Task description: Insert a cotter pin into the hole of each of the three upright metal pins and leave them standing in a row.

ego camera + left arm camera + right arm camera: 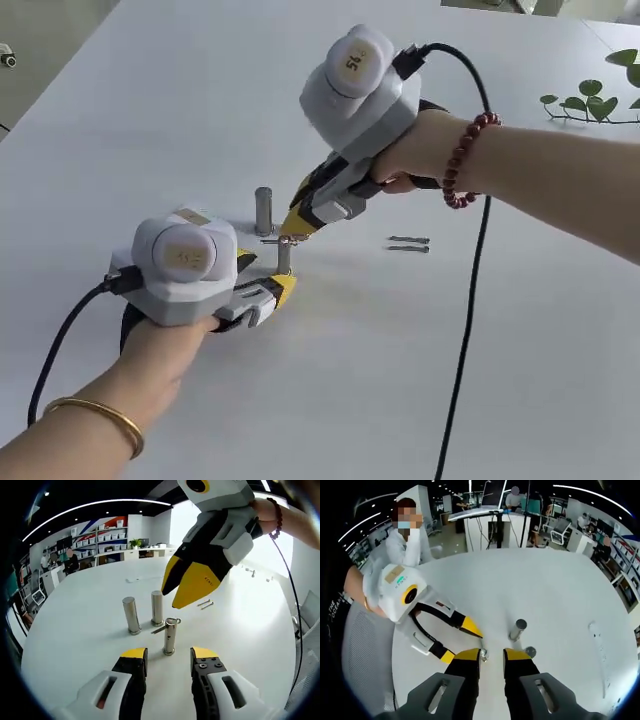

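Three upright metal pins stand close together on the white table (400, 380). In the left gripper view two bare pins (131, 615) (157, 608) stand behind a nearer pin (170, 636), which has a cotter pin (165, 626) through its top hole. My left gripper (167, 655) is open, its jaws on either side of the near pin's base without touching it. My right gripper (170, 597) hangs just above that pin, slightly open and holding nothing. Seen from the head, the near pin (284, 257) stands between both grippers' tips. Two spare cotter pins (408, 243) lie to the right.
A black cable (465, 330) trails from my right gripper across the table toward the front edge. A green plant sprig (590, 103) lies at the far right. In the right gripper view a person (407, 535) is beyond the table, and office desks stand behind.
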`<move>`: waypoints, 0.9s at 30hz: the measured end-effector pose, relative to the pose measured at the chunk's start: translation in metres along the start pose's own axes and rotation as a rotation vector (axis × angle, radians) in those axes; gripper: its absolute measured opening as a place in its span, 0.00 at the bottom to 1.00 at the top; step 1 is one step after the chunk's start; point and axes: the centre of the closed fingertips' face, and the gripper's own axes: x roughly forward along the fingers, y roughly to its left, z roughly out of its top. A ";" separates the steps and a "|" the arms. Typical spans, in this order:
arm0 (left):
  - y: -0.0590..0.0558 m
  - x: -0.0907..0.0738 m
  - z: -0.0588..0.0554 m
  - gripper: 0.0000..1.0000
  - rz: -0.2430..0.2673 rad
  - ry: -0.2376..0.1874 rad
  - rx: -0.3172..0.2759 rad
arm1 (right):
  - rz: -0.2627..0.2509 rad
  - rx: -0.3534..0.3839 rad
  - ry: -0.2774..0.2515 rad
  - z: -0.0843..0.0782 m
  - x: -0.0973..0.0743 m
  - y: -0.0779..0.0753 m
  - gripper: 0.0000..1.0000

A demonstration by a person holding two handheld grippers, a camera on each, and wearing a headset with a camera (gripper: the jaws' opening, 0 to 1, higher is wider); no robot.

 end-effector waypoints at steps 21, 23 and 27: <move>-0.010 -0.034 0.027 0.54 0.007 -0.065 0.019 | -0.143 0.097 -0.115 -0.014 0.008 -0.043 0.21; -0.011 -0.037 0.029 0.56 0.009 -0.071 0.020 | -0.158 0.120 -0.136 -0.015 0.014 -0.050 0.21; -0.013 -0.041 0.030 0.59 0.009 -0.070 0.027 | -0.169 0.141 -0.144 -0.016 0.023 -0.057 0.20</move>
